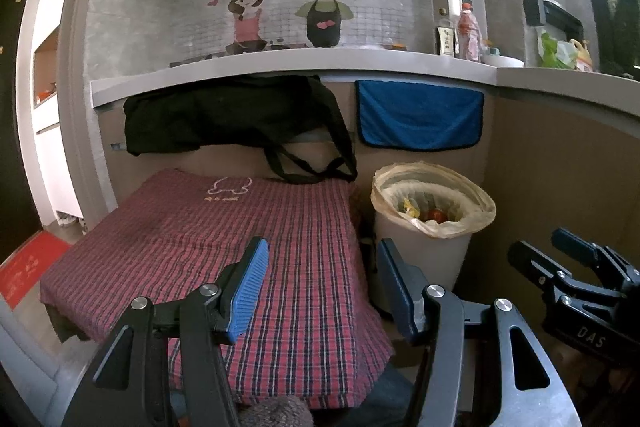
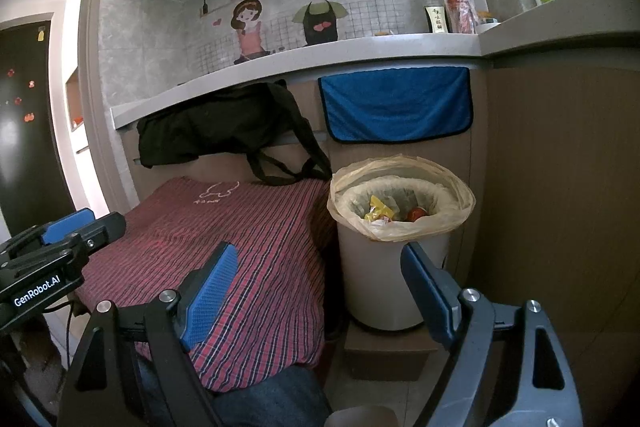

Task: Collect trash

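the bin point(image 2: 394, 247) stood right of the plaid cloth point(image 2: 248, 247), under the blue towel point(image 2: 396, 107), lined with a bag point(image 2: 460, 203) already holding wrappers and something red. the left gripper point(image 1: 320, 287) was wide open and empty over the cloth; the right gripper point(image 2: 316, 291) was likewise spread and empty before the bin. no loose trash showed outside the bin. a grab at the liner could have tipped the bin or pulled the bag loose. the floor beside the bin was hidden, and its contents were hard to identify.
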The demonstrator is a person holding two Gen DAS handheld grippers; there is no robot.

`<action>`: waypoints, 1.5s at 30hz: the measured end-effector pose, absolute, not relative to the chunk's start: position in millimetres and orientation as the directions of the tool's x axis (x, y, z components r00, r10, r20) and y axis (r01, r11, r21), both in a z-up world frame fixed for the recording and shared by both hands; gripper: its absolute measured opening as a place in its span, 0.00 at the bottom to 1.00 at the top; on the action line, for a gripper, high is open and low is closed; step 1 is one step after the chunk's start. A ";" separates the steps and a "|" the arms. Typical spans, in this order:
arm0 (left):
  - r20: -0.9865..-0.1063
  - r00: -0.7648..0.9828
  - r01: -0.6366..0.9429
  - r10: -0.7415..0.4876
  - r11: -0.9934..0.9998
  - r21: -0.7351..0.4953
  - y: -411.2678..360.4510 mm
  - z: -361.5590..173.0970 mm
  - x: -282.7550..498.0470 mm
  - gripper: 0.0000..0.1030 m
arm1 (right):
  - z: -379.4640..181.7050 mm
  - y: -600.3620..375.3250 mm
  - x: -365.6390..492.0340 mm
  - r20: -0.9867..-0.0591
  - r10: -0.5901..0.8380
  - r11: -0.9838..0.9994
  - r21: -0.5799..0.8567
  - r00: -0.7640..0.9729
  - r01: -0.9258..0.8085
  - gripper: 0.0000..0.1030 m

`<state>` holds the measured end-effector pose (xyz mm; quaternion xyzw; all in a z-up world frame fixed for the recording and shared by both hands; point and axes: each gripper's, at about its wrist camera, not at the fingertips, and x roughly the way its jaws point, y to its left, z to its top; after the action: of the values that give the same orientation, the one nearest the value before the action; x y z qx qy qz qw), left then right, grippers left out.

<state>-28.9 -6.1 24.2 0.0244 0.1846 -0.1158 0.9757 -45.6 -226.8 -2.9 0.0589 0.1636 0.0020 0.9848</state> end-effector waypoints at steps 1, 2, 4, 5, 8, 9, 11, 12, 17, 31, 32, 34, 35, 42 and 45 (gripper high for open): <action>-0.367 0.905 0.232 -0.214 0.973 0.005 -6.0 24.1 -28.6 0.55 | -3.1 -226.9 -45.7 -0.324 0.023 0.993 0.117 0.946 0.015 0.79; -0.367 0.906 0.228 -0.210 0.974 0.005 -6.2 24.1 -28.2 0.55 | -3.3 -226.8 -45.7 -0.326 0.024 0.993 0.117 0.945 0.016 0.79; -0.368 0.907 0.220 -0.203 0.975 0.006 -5.4 24.2 -27.9 0.55 | -3.3 -226.7 -45.5 -0.329 0.025 0.993 0.117 0.944 0.014 0.79; -0.369 0.908 0.214 -0.197 0.977 0.007 -5.1 24.2 -27.4 0.55 | -2.9 -226.7 -45.0 -0.329 0.026 0.993 0.117 0.944 0.013 0.79; -0.372 0.912 0.193 -0.175 0.981 0.013 -4.5 23.8 -26.4 0.55 | -2.9 -226.1 -44.4 -0.331 0.028 0.993 0.116 0.943 0.011 0.79; -0.373 0.914 0.180 -0.160 0.983 0.019 -4.4 23.5 -26.3 0.55 | -2.7 -225.9 -43.6 -0.333 0.030 0.993 0.114 0.942 0.009 0.79; -0.375 0.915 0.167 -0.148 0.986 0.019 -3.3 23.2 -25.5 0.55 | -2.6 -225.6 -41.6 -0.336 0.036 0.993 0.114 0.941 0.003 0.79; -0.375 0.916 0.162 -0.143 0.987 0.019 -3.3 22.9 -25.5 0.55 | -2.7 -225.2 -40.3 -0.338 0.038 0.994 0.113 0.940 0.000 0.79; -0.377 0.916 0.152 -0.134 0.988 0.018 -1.2 22.3 -24.4 0.55 | -1.9 -223.4 -38.4 -0.336 0.043 0.994 0.108 0.941 -0.007 0.79; -0.377 0.916 0.154 -0.137 0.988 0.017 0.1 22.1 -23.9 0.55 | -1.9 -222.1 -36.9 -0.338 0.044 0.994 0.107 0.940 -0.008 0.79; -0.376 0.917 0.153 -0.136 0.988 0.017 -0.1 22.2 -24.0 0.55 | -1.8 -221.8 -37.2 -0.337 0.042 0.994 0.107 0.940 -0.007 0.79; -0.377 0.916 0.152 -0.135 0.988 0.016 -0.3 22.1 -24.0 0.55 | -1.7 -222.1 -36.8 -0.337 0.043 0.994 0.108 0.941 -0.007 0.79; -0.377 0.916 0.153 -0.135 0.988 0.016 -0.3 22.0 -24.0 0.55 | -1.8 -222.1 -36.5 -0.337 0.043 0.994 0.108 0.940 -0.006 0.79; -0.377 0.916 0.151 -0.134 0.988 0.016 -1.0 21.8 -24.2 0.55 | -1.7 -222.2 -36.8 -0.337 0.043 0.994 0.107 0.941 -0.007 0.79; -0.377 0.916 0.152 -0.135 0.988 0.016 -0.8 21.8 -24.1 0.55 | -1.8 -223.0 -36.3 -0.337 0.044 0.994 0.108 0.940 -0.008 0.79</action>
<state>-24.1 -0.8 21.8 0.0223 0.1909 -0.0732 0.9786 -36.3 -223.0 -1.8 0.0523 0.1722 0.0134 0.9836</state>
